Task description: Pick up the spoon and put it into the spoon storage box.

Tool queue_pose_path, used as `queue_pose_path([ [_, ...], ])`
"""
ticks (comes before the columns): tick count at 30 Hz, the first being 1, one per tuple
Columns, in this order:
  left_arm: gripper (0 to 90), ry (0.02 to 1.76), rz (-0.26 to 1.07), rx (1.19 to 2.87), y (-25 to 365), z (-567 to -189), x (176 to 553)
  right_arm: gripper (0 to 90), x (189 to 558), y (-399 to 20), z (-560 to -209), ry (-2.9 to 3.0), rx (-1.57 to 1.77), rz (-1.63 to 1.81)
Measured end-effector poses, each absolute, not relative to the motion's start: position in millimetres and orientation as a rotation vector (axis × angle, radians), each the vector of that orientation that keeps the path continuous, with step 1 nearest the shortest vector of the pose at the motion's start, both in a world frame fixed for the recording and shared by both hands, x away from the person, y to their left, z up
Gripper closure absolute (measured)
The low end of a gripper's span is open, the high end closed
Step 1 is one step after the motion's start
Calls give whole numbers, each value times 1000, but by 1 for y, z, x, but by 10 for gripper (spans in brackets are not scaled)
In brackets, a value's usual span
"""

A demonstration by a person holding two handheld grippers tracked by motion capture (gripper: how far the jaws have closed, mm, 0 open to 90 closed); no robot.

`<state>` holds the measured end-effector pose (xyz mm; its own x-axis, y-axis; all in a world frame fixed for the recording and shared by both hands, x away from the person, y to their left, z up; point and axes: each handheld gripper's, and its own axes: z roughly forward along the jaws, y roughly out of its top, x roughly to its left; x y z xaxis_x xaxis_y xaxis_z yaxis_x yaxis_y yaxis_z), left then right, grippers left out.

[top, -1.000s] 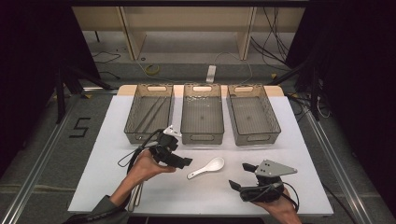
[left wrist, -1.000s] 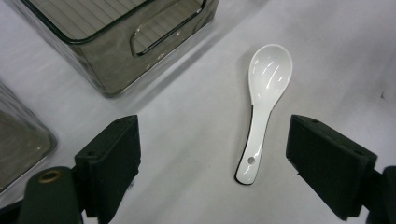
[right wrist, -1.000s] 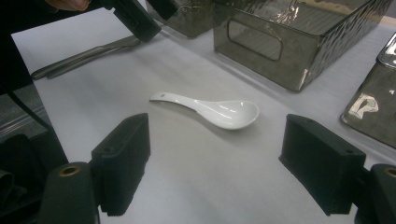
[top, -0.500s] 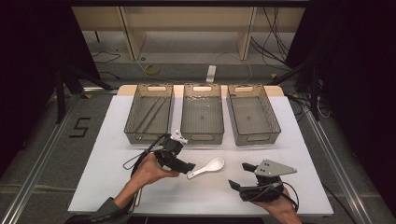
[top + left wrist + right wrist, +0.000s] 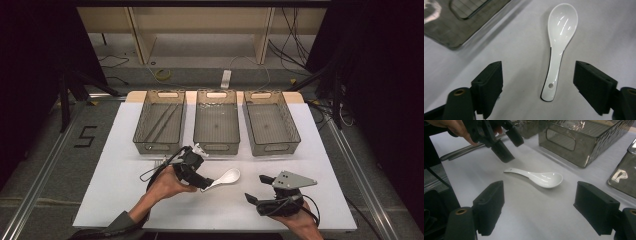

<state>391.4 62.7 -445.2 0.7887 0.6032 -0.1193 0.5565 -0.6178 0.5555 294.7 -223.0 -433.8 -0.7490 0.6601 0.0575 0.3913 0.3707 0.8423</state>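
Note:
A white ceramic spoon (image 5: 226,177) lies on the white table, bowl up, with its handle toward my left hand. My left gripper (image 5: 204,183) is low over the handle end. In the left gripper view the spoon (image 5: 556,55) has its holed handle tip between the black jaws of the left gripper (image 5: 539,68). Those jaws have just been closing, but the pads stand clear of the handle on both sides. My right gripper (image 5: 256,189) rests near the front edge, open and pointing at the spoon (image 5: 541,178). The right gripper (image 5: 540,195) holds nothing, and beyond it the left gripper (image 5: 510,145) shows.
Three smoky clear bins stand in a row at the back: the left bin (image 5: 145,146) with dark sticks inside, the middle bin (image 5: 216,147) and the right bin (image 5: 274,148). Metal cutlery (image 5: 461,151) lies on the table by my left hand.
My left gripper has moved right and down to the spoon's handle, which now sits between its jaws. The right gripper and the spoon have not moved.

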Motion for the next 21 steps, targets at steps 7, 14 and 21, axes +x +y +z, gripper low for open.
queue_pose_path([
  [7,348,809,99,2462,52,-451,391,246,293,-221,-433,2349,922,1309],
  [14,438,769,66,2520,34,-462,392,246,293,-222,-434,2345,924,1304],
  [21,521,755,64,2558,30,-466,392,247,292,-221,-433,2349,921,1302],
])
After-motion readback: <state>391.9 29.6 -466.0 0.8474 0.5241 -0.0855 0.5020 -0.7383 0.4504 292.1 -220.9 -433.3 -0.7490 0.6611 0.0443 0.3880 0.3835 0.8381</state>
